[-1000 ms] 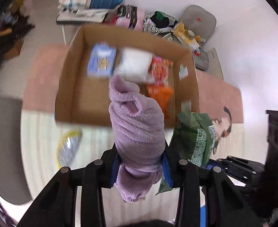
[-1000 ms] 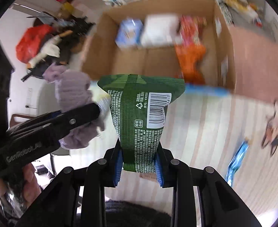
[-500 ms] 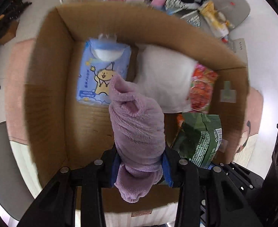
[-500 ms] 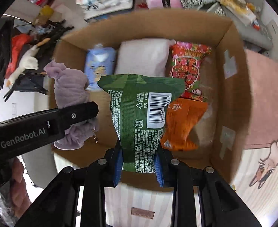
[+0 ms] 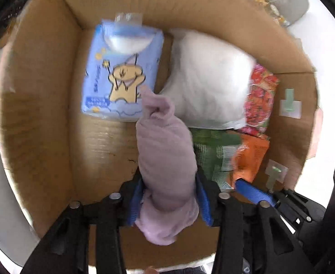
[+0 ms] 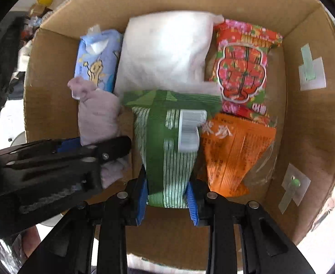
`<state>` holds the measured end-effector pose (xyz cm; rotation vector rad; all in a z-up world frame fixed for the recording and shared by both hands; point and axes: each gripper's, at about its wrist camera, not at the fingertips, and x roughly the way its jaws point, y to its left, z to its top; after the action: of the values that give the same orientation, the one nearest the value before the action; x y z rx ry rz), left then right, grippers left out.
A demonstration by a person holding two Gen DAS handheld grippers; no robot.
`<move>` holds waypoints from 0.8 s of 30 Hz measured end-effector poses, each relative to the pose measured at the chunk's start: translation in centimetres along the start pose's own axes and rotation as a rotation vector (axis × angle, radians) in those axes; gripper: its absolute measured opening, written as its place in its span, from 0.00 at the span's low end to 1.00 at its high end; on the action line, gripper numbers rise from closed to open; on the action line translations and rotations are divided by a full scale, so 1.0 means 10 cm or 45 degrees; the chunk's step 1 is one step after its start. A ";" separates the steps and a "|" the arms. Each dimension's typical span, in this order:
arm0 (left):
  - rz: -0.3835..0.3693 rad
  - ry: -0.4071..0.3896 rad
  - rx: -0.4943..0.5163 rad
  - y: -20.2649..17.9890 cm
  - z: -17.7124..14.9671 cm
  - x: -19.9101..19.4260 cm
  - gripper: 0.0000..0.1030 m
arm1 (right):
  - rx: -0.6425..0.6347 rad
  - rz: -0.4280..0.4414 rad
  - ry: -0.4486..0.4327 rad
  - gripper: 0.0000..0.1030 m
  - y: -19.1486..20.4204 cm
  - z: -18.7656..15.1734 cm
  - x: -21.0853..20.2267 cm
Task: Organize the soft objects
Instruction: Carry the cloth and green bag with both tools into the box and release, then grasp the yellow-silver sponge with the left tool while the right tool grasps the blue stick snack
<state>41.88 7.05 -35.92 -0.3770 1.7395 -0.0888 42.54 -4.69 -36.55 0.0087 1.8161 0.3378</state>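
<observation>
Over the box: both grippers are held inside the open cardboard box (image 6: 315, 125), each carrying one item.
Left tool: the left gripper (image 5: 168, 202) is clamped on a rolled purple towel (image 5: 166, 157), which bulges past both blue pads.
Right tool: the right gripper (image 6: 167, 197) is closed around the lower end of a green snack bag (image 6: 167, 137).
Already packed: a blue tissue pack (image 5: 121, 68), a white pillow (image 6: 165, 57), a red snack bag (image 6: 242, 68) and an orange snack bag (image 6: 231, 153) are lying on the floor of the box.
Step in hand: the towel is best lowered onto the bare cardboard below the tissue pack, and released only once it is resting there; the green bag is best eased down beside the orange bag, so neither load topples.
Towel axis: its length runs straight ahead from the fingers, the twisted end pointing at the far wall.
Green bag axis: likewise lengthwise, its sealed top edge toward the pillow.
</observation>
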 end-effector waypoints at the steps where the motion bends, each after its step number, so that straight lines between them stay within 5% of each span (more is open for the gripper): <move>1: 0.008 -0.026 0.013 -0.02 -0.03 -0.09 0.51 | -0.002 -0.009 -0.012 0.48 0.02 -0.01 -0.05; 3: 0.005 -0.074 0.027 -0.06 -0.12 -0.27 0.59 | -0.019 -0.042 -0.046 0.58 0.07 -0.04 -0.19; 7: 0.031 -0.162 0.054 -0.11 -0.25 -0.60 0.65 | -0.023 -0.077 -0.099 0.60 0.13 -0.12 -0.45; 9: 0.048 -0.204 0.070 -0.10 -0.30 -0.73 0.65 | -0.026 -0.112 -0.132 0.72 0.16 -0.17 -0.56; 13: 0.122 -0.297 0.093 -0.08 -0.50 -0.89 0.92 | -0.046 -0.152 -0.214 0.86 0.23 -0.35 -0.81; 15: 0.172 -0.347 0.101 -0.07 -0.57 -0.95 0.92 | -0.061 -0.163 -0.250 0.98 0.25 -0.47 -0.86; 24: 0.279 -0.555 0.054 0.01 -1.17 -1.12 0.95 | -0.046 -0.197 -0.409 1.00 0.26 -1.03 -0.86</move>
<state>32.25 8.74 -22.98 -0.1561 1.3346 0.1083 34.72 -6.09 -25.50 -0.0973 1.4820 0.2437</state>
